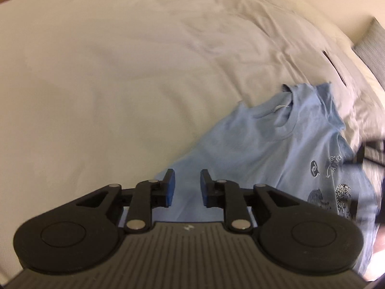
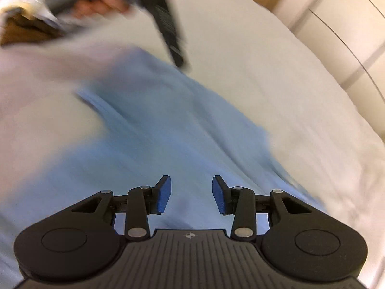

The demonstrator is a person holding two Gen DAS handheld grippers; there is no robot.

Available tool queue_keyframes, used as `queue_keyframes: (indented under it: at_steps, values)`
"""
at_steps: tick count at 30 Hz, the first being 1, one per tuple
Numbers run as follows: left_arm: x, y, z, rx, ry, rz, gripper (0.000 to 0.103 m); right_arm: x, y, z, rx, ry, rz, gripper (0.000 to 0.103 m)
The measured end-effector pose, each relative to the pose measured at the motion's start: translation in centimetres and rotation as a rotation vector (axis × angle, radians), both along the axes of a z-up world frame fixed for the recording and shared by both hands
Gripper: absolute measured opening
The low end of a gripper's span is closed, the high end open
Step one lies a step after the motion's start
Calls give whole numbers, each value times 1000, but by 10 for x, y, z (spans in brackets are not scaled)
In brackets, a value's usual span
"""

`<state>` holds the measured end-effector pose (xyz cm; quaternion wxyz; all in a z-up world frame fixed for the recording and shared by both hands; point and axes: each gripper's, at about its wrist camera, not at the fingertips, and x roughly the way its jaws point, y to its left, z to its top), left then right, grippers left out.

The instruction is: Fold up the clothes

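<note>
The light-blue T-shirt (image 1: 276,149) lies flat on the bedsheet (image 1: 108,84) for folding, beneath the empty, part-open left gripper (image 1: 187,185) and right gripper (image 2: 191,193).

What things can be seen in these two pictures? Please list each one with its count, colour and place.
T-shirt: one, light blue with a dark print, lying on the bed, under both grippers.
Bed cover: one, cream white, under the T-shirt.
Pillow: one, grey, at the far right edge of the left wrist view.
Left gripper: one, black with blue pads, open, nothing between them.
Right gripper: one, black with blue pads, open, over the T-shirt.
Hand: one, blurred, top left of the right wrist view, holding a grey handle.
</note>
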<state>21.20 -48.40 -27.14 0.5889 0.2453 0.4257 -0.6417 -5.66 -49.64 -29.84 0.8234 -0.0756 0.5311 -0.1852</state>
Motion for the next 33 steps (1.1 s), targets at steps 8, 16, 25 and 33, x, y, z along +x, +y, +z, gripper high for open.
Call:
queue_keyframes:
  at_steps: [8,16,25,33]
  values:
    - [-37,-42,-23,90,-114,11,24,-112,-143,-5,-10,35,-327,40]
    - [-60,-55,-21,146,-282,136,24,-165,-172,-43,110,14,-382,43]
    - [-107,-114,-17,65,-196,-34,31,-166,-229,-23,250,-204,-361,43]
    - [-96,-149,-42,109,-81,-86,28,-106,-301,-25,367,-209,-226,43]
